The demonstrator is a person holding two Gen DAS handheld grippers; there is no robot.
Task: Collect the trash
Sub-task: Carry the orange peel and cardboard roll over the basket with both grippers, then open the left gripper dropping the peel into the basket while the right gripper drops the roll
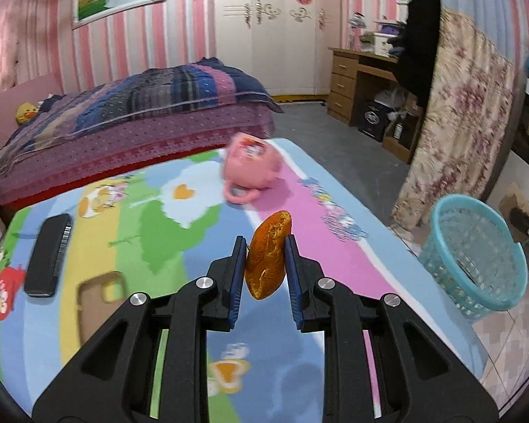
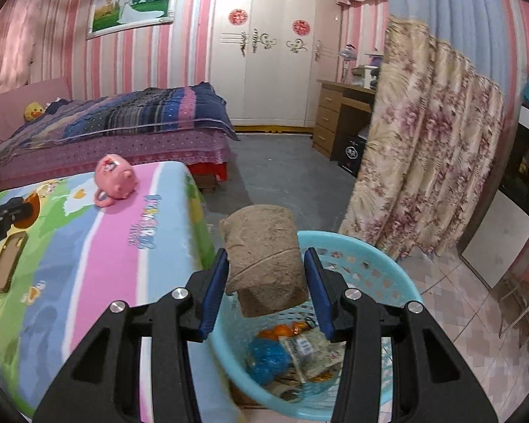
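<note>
Left tool [image 1: 266, 241]: blue pads clamped on a piece of orange peel [image 1: 268, 255], which stands on edge between them, above the worktop [image 1: 194, 317]. The worktop wears a bright cartoon-print cover in green, blue, pink and yellow bands.

Right tool [image 2: 264, 257]: pads gripping a brown cardboard tube [image 2: 264, 261], one pad on each side. The tube hangs tilted, directly over the turquoise basket [image 2: 381, 257].

Basket: stands on the tiled floor just beside the worktop's edge; seen from the left wrist it sits off to the right [image 1: 476, 257]. Inside, right wrist view: orange peel pieces [image 2: 282, 329], a crumpled blue item [image 2: 268, 356], a clear wrapper with a barcode label [image 2: 306, 349]; more scraps below, too jumbled to identify.

On the worktop:
- pink cup [image 1: 252, 162] lying on its side near the far edge, handle towards the camera
- black phone [image 1: 49, 253] flat, to the left
- brown phone case [image 1: 102, 299] flat, just beside the phone, nearer the tool

Right wrist view picks up the left tool at the left edge, with the peel in it.

Surroundings: a bed [image 1: 123, 116] with a striped quilt beyond the worktop, a white wardrobe [image 2: 264, 53], a wooden desk [image 1: 356, 77], a floral curtain [image 2: 423, 141] beyond the basket.
</note>
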